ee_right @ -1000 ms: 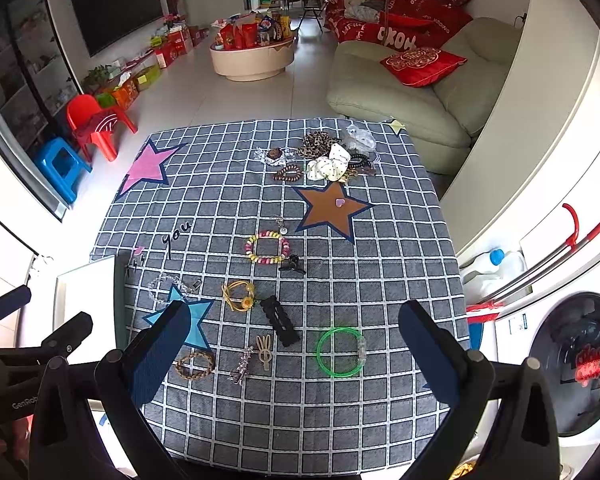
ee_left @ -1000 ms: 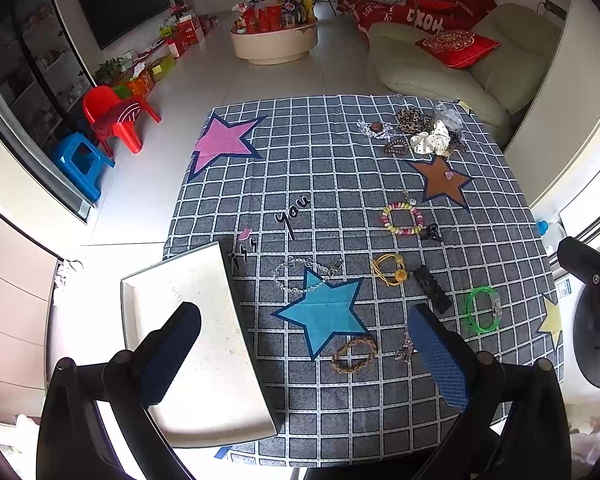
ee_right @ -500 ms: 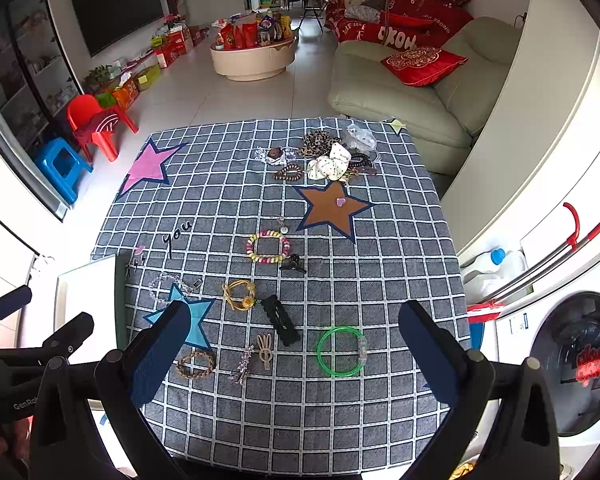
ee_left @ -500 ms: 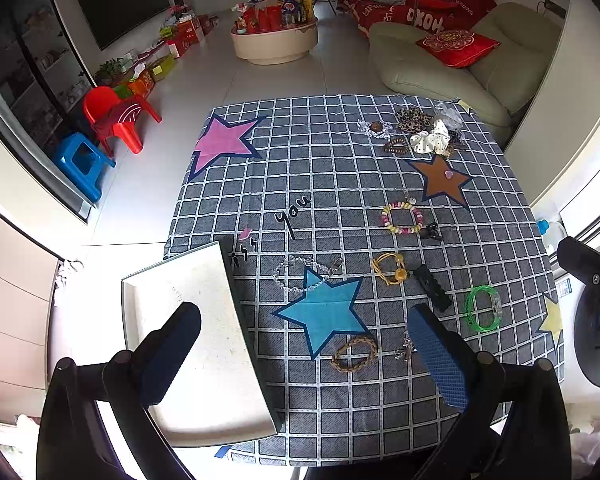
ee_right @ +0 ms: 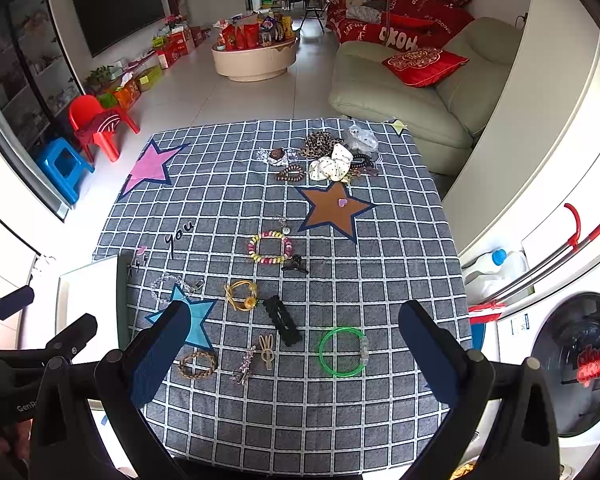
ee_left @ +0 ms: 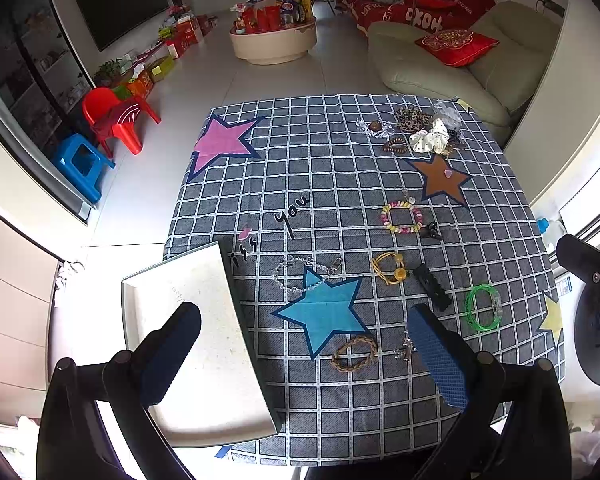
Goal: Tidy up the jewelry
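Note:
Jewelry lies spread over a grey checked cloth (ee_right: 340, 280). Near the front are a green bangle (ee_right: 342, 351), a black hair clip (ee_right: 282, 320), a braided brown bracelet (ee_right: 197, 365), a gold clip (ee_right: 266, 351) and a yellow tie (ee_right: 242, 296). Further back sit a pastel bead bracelet (ee_right: 270, 247) and a pile of scrunchies (ee_right: 330, 156). A white tray (ee_left: 196, 340) rests at the table's left edge. My left gripper (ee_left: 304, 354) hovers open above the tray's right rim and the blue star. My right gripper (ee_right: 294, 346) hangs open high over the front items, empty.
A clear bead chain (ee_left: 300, 276) lies by the blue star (ee_left: 324, 316). A washing machine (ee_right: 572, 364) stands right of the table, a sofa (ee_right: 412, 92) behind it. Red chair (ee_right: 96, 124) and blue stool (ee_right: 62, 164) are on the floor at left.

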Tool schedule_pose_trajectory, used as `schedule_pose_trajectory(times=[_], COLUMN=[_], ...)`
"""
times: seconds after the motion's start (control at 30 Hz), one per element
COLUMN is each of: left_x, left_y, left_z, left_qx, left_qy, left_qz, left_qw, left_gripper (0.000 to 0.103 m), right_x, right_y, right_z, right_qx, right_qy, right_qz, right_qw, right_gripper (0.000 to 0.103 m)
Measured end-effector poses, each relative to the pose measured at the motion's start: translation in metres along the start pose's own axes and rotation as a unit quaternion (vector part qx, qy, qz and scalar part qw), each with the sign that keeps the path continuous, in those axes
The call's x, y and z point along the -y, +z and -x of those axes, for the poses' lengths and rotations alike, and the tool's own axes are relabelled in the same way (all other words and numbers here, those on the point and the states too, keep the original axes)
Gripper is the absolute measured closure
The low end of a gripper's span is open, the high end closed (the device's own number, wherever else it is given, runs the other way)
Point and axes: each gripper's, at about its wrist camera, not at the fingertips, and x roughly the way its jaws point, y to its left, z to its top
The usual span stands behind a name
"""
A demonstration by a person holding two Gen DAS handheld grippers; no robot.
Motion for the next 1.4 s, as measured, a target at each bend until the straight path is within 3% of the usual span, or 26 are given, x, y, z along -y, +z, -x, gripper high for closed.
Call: schedule_pose_trajectory(times=[0.87, 1.1, 1.3, 1.4], left_x=[-0.004, -0.010, -0.007, -0.008], left_y=[-0.003, -0.006, 0.004, 0.011], left_z=[-0.003, -0.050, -0.110, -0.142], left_qx=[-0.008, -0.012, -0.005, -0.021], left_qy=[-0.004, -0.012, -0.009, 0.016], left_qz=[-0.002, -0.004, -0.036, -0.056], left_qw=[1.0000, 0.9999, 0.9993, 0.9981], left_gripper=[0.000, 0.000, 0.000, 0.000], right_x=[0.000, 0.015, 0.034, 0.042], right_y=[-0.001, -0.005, -0.011, -0.011], right_z=[-0.004, -0.032, -0.083, -0.113], right_qx=[-0.006, -0.045, -0.103, -0.126], right_qy=[0.005, 0.014, 0.024, 0.024], right_qz=[-0.002, -0.014, -0.029, -0.035], right_qw=[1.000, 0.999, 0.994, 0.991], right_gripper=[0.000, 0.000, 0.000, 0.000])
